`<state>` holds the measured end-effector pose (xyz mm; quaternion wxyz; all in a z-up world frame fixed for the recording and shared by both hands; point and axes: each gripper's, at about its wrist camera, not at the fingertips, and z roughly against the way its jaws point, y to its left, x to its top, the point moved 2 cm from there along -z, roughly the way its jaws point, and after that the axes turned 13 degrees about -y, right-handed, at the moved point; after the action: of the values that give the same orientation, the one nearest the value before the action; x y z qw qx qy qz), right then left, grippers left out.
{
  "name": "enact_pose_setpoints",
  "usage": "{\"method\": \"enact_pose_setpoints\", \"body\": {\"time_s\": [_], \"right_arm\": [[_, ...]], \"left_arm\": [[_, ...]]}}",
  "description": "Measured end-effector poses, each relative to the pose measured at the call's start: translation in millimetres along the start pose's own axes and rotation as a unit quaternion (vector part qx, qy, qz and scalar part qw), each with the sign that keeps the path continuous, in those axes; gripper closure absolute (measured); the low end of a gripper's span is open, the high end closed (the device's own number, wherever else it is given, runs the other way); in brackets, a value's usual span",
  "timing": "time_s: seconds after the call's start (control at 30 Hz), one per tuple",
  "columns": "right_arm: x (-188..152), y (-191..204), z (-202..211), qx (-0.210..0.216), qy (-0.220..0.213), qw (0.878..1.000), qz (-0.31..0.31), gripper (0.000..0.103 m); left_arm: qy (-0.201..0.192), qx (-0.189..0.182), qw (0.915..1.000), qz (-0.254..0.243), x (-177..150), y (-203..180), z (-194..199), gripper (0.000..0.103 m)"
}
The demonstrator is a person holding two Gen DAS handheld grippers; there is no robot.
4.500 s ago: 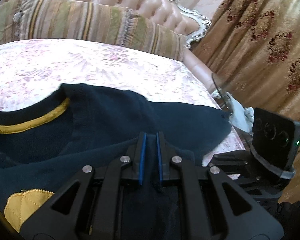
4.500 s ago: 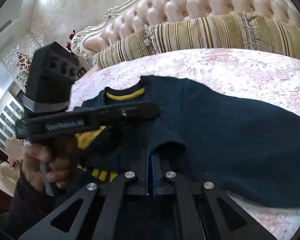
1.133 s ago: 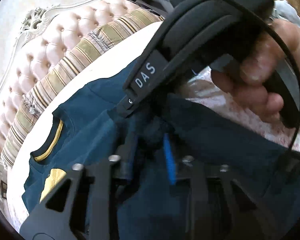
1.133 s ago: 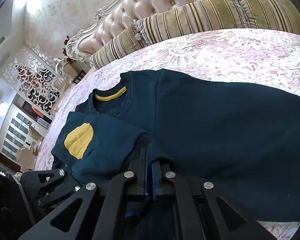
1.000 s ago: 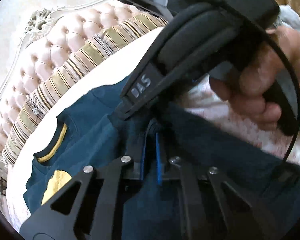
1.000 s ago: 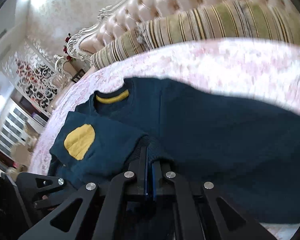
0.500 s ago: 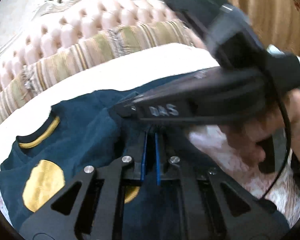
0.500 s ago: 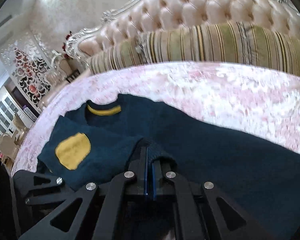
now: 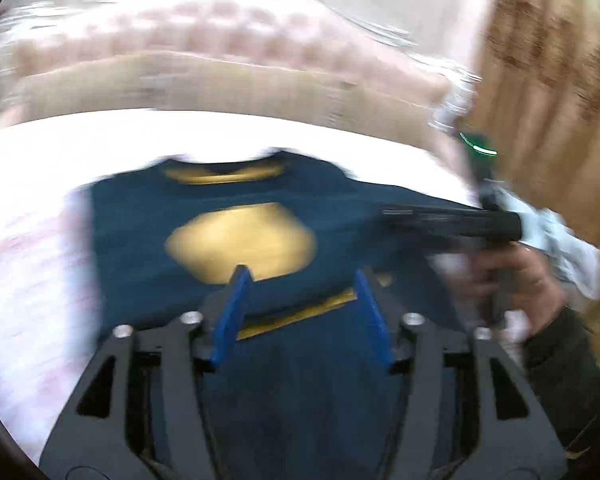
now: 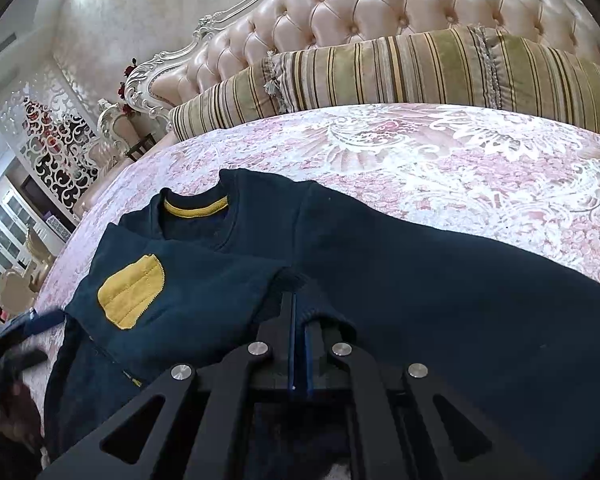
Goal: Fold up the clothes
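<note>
With the left claw (image 9: 300,300) gaping empty, the right claw (image 10: 299,320), pinching the sweater (image 10: 420,280), could drag the folded sleeve (image 10: 172,280) askew.

A pink floral bedspread (image 10: 440,168) is covering the bed. Striped bolster pillows (image 10: 400,72) are lying against a tufted pink headboard (image 10: 360,4), and a patterned gold curtain (image 9: 548,92) is hanging alongside.

The bed (image 10: 440,160), covered in pink floral bedspread, is carrying a navy sweater (image 10: 380,264) and striped bolster pillows (image 10: 420,68).
</note>
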<state>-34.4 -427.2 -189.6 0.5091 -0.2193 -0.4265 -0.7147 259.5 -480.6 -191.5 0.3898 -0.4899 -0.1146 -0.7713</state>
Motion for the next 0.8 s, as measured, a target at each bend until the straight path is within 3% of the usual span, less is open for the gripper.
{"method": "enact_pose_setpoints", "body": {"time_s": [0.03,0.1,0.17,0.23,0.3,0.37,0.5,0.57,0.63,0.7,0.73,0.8], "right_arm": [[0.4,-1.1,-0.4,0.001,0.0,1.0,-0.004,0.1],[0.9,-2.3,-0.8,0.003,0.0,1.0,-0.011,0.098],[2.1,-1.9,1.3,0.0,0.004,1.0,-0.013,0.095],[2.6,0.3,7.3,-0.015,0.017,1.0,-0.002,0.086],[-1.0,0.5,17.2,-0.029,0.039,0.999,0.007,0.049],[-4.6,1.1,28.0,-0.04,0.052,0.998,0.017,0.035],[-4.6,7.7,62.7,-0.028,0.017,0.999,0.02,0.035],[3.9,21.3,74.1,-0.02,-0.03,0.999,0.011,0.036],[4.9,44.8,65.9,-0.011,-0.036,0.999,0.034,0.051],[-0.1,64.6,43.8,-0.012,-0.012,0.998,0.067,0.089],[-3.2,67.9,32.1,-0.019,0.0,0.997,0.074,0.095],[-6.1,68.6,15.3,-0.032,0.009,0.996,0.08,0.098]], "left_arm": [[0.001,0.045,0.999,0.001,-7.1,27.9,10.6,0.042],[0.014,0.079,0.9967,0.015,-21.0,61.2,16.7,0.042],[0.015,0.085,0.9963,0.008,-27.3,62.2,27.2,0.042],[0.017,0.067,0.9976,0.0,-26.5,55.2,21.9,0.042],[0.02,0.063,0.9978,-0.01,-26.8,47.3,16.4,0.042],[0.011,0.05,0.9986,-0.011,-17.2,40.3,14.2,0.042],[-0.007,0.021,0.9997,-0.01,3.7,26.4,10.3,0.043],[-0.016,0.006,0.9998,-0.01,14.1,19.4,8.4,0.053],[-0.021,0.003,0.9998,-0.002,19.5,14.7,4.6,0.054],[-0.025,0.003,0.9997,0.008,21.3,12.1,3.9,0.055],[-0.026,0.002,0.9996,0.011,20.3,10.8,5.5,0.055],[-0.025,0.0,0.9996,0.01,16.9,10.5,5.6,0.055]]}}
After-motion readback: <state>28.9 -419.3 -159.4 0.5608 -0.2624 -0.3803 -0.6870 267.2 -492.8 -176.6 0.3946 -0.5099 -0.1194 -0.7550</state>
